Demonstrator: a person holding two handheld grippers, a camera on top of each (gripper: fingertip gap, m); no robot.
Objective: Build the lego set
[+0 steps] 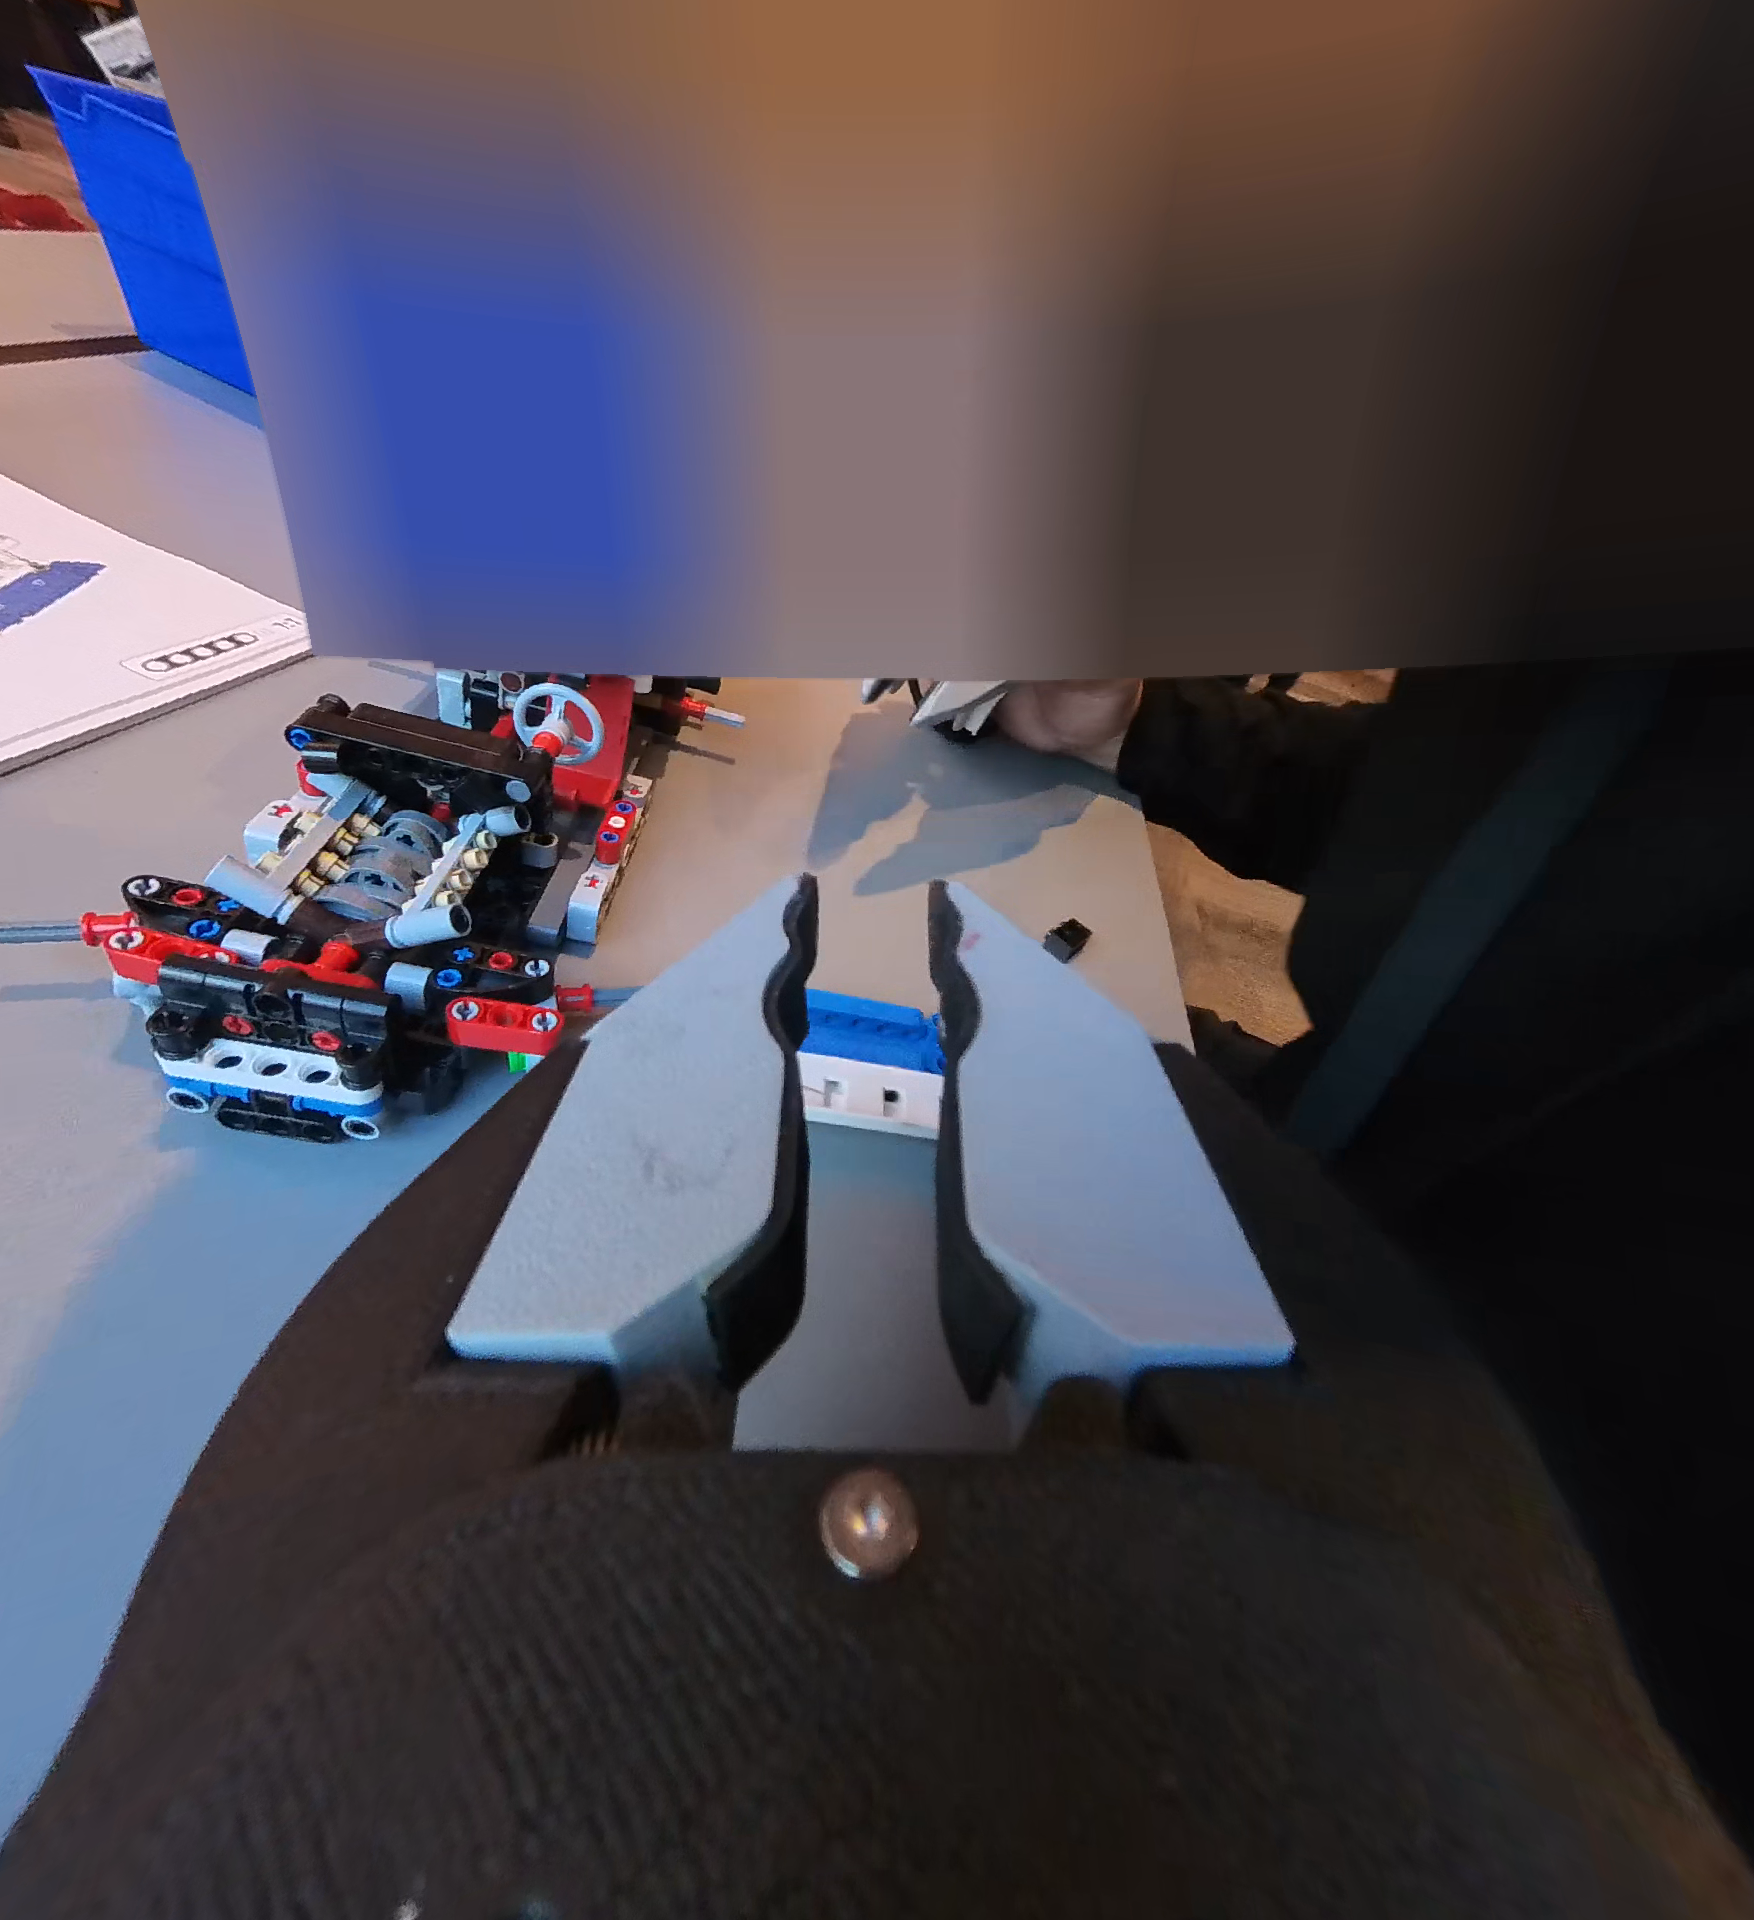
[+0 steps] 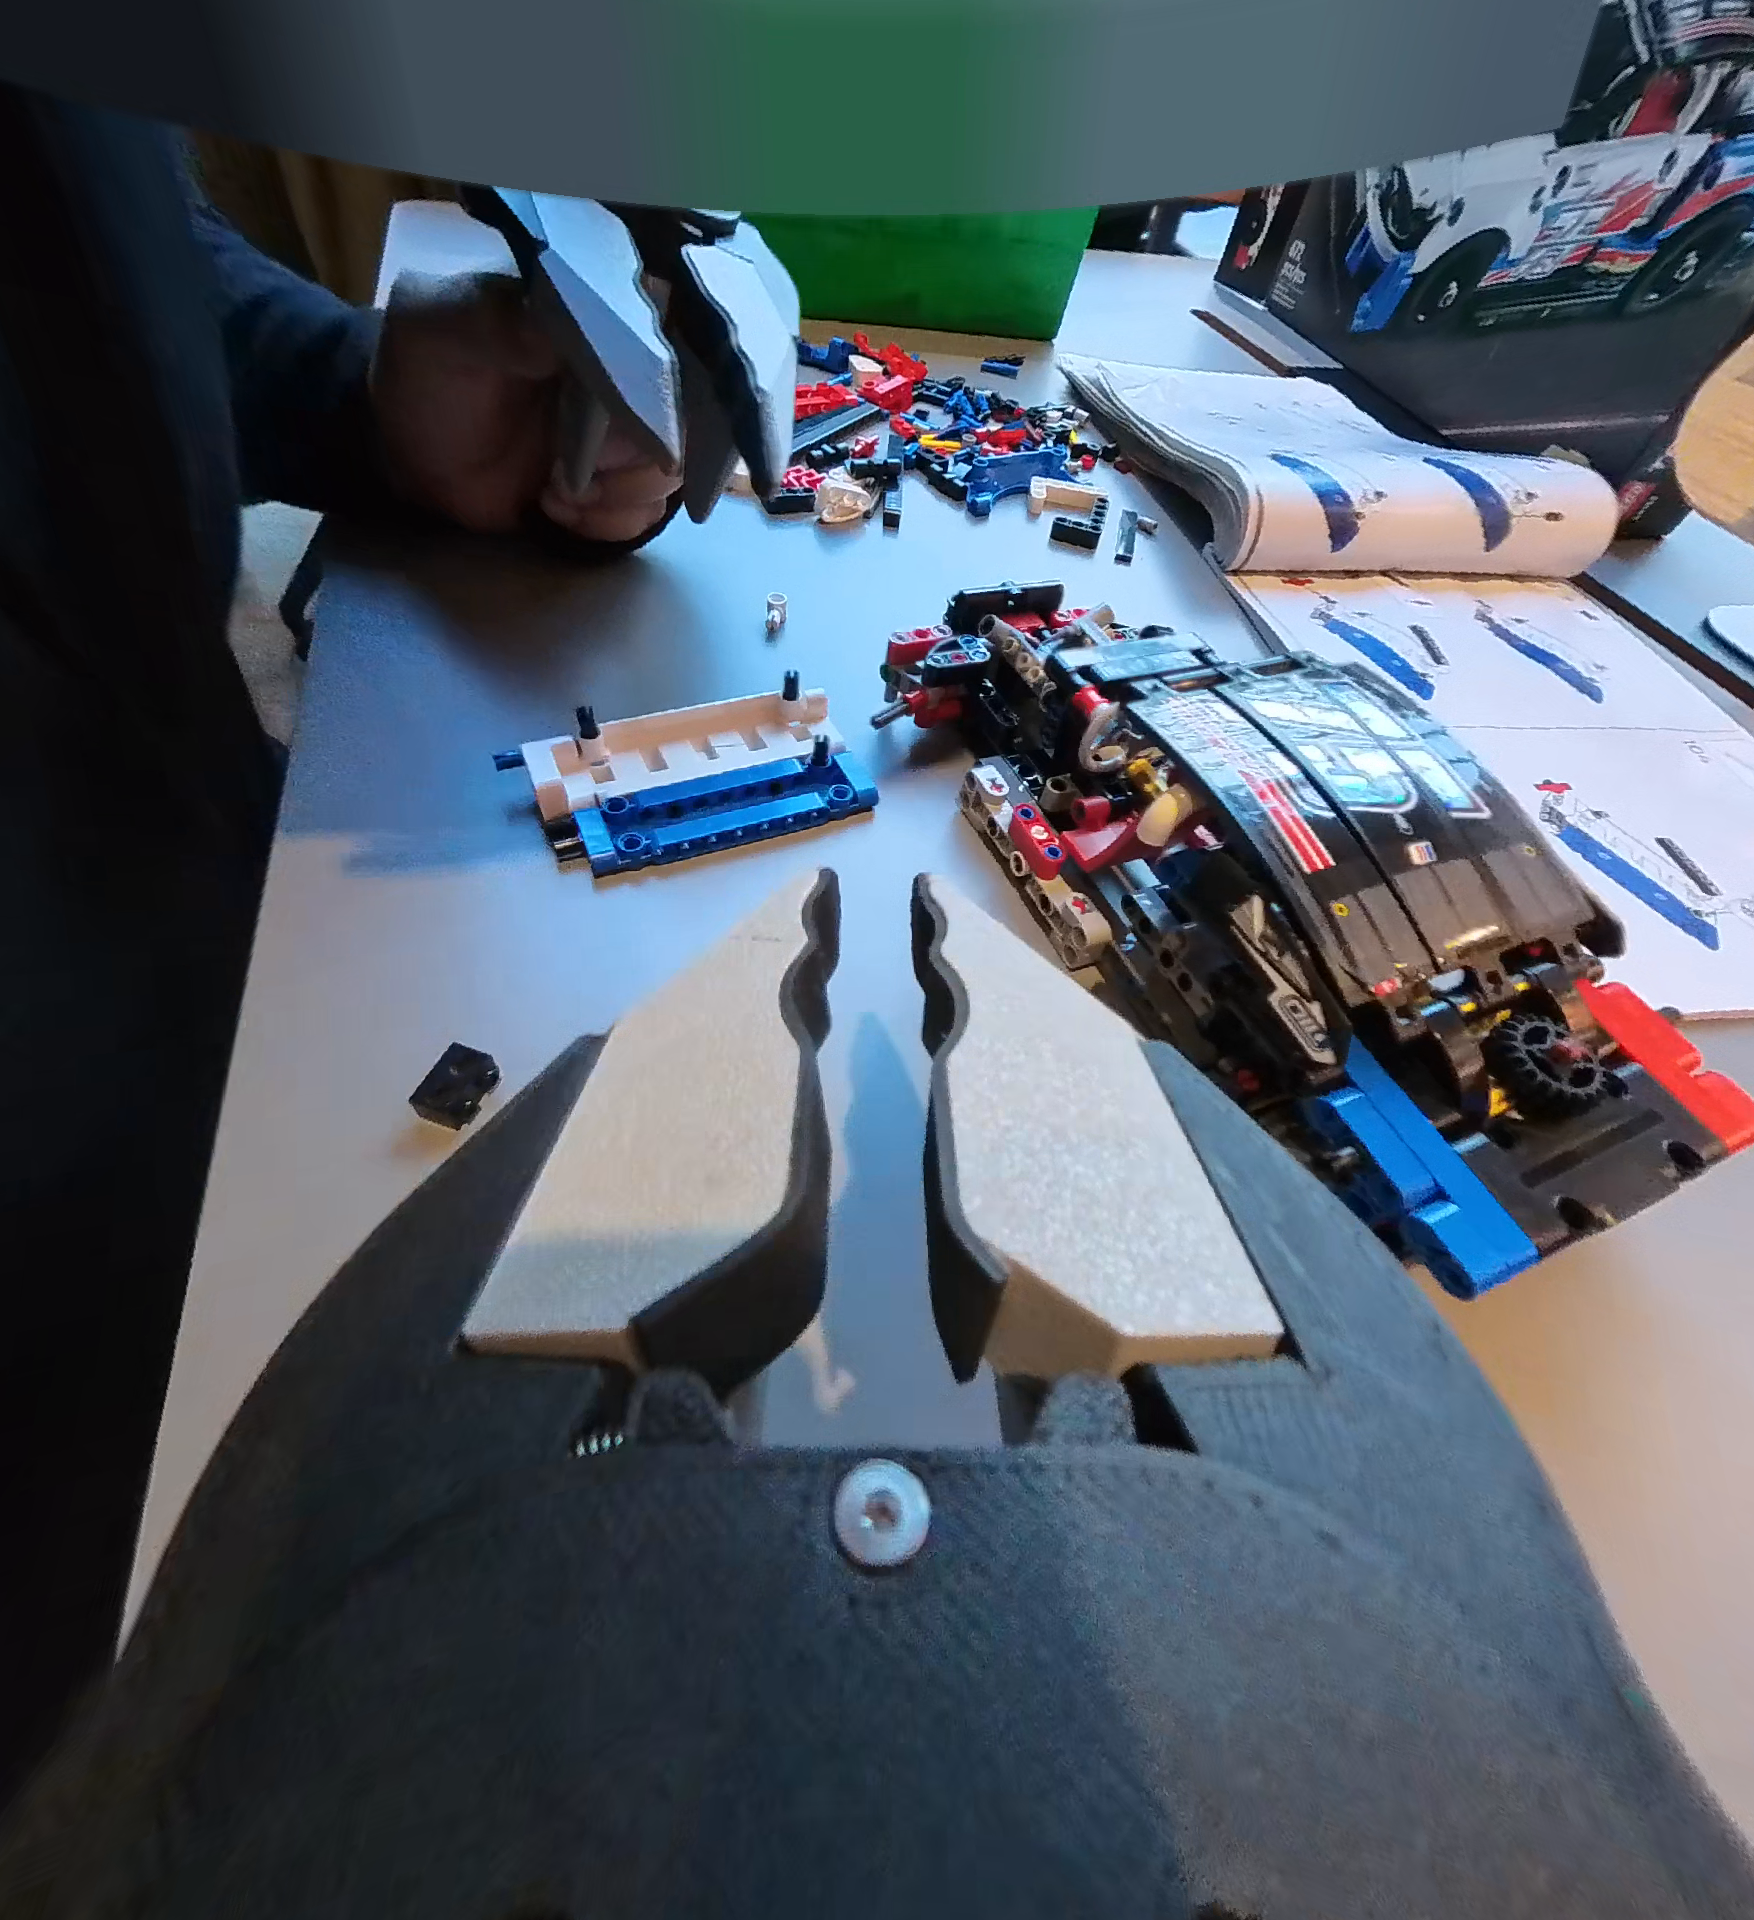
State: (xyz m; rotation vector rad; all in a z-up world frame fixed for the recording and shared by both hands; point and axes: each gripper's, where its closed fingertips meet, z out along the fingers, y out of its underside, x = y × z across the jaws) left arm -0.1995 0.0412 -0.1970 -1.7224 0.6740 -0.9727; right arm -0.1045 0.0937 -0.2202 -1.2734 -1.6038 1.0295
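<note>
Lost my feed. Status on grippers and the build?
Left gripper and right gripper both open, empty. Blue-white panel flat on table, car beside it. Small black piece loose by right gripper; nothing blocking.

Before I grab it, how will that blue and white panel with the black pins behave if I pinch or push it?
The blue and white panel lies flat on the table, so it should slide rather than tip or roll. It looks like several beams joined together, probably stiff, though a hard squeeze might split the seam. The upright black pins look easy to knock loose.
</note>
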